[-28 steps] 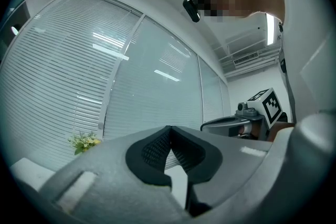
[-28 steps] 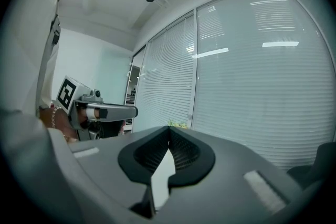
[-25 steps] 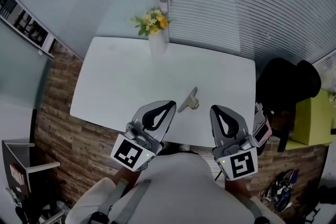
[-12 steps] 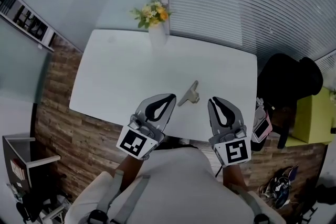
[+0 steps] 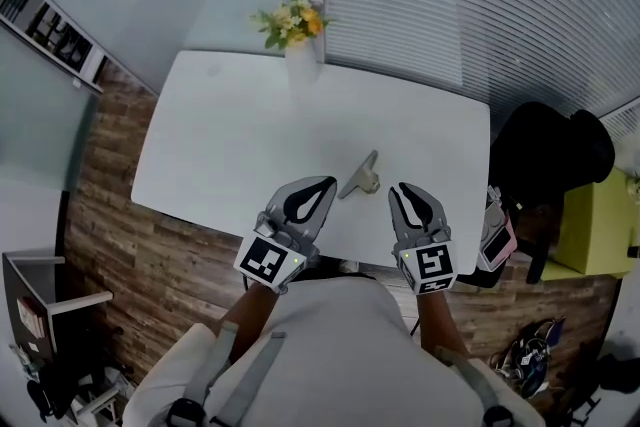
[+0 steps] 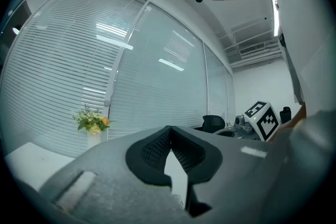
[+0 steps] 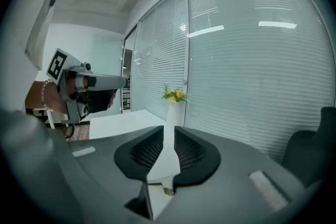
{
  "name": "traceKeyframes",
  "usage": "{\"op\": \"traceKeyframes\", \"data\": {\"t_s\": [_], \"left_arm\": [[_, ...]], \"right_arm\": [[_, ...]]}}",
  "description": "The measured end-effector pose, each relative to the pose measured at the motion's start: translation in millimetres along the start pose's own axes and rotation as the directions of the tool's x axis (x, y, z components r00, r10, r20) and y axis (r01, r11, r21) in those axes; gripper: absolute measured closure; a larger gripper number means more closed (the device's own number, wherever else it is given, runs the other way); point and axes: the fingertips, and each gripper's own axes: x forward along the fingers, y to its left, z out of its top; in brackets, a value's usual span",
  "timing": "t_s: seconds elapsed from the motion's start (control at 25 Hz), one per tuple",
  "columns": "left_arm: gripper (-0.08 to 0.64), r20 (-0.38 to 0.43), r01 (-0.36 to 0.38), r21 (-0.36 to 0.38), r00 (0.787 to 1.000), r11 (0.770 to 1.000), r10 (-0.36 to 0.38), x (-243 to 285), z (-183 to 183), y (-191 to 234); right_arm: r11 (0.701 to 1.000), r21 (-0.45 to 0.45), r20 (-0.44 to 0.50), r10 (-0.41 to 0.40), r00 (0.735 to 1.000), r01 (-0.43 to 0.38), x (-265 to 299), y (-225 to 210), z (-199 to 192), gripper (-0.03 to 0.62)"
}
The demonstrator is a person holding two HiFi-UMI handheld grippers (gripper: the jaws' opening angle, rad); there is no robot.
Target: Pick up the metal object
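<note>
Two grippers parked at the near edge of the table, metal object not picked up yet

Left gripper (image 5: 322,187) has its jaws pressed together at the tips with nothing in them, while the right gripper (image 5: 405,191) is opening up, a narrow gap between the pads and nothing in it either. The metal object (image 5: 360,179) lies flat on the white table (image 5: 230,145), between the two grippers and just ahead of their tips, touching neither. A vase of flowers (image 5: 298,40) stands at the far edge by the blinds.

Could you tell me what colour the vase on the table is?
The vase is white; head view shows it best.
</note>
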Motion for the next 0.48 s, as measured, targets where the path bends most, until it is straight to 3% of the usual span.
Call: {"op": "traceKeyframes", "data": {"t_s": [0.48], "left_arm": [[0.557,-0.035,-0.021,-0.012,0.999,1.000,0.021,-8,-17,0]], "right_arm": [[1.000,0.018,-0.138,0.000,0.990,0.003,27,-5,-105,0.503]]}}
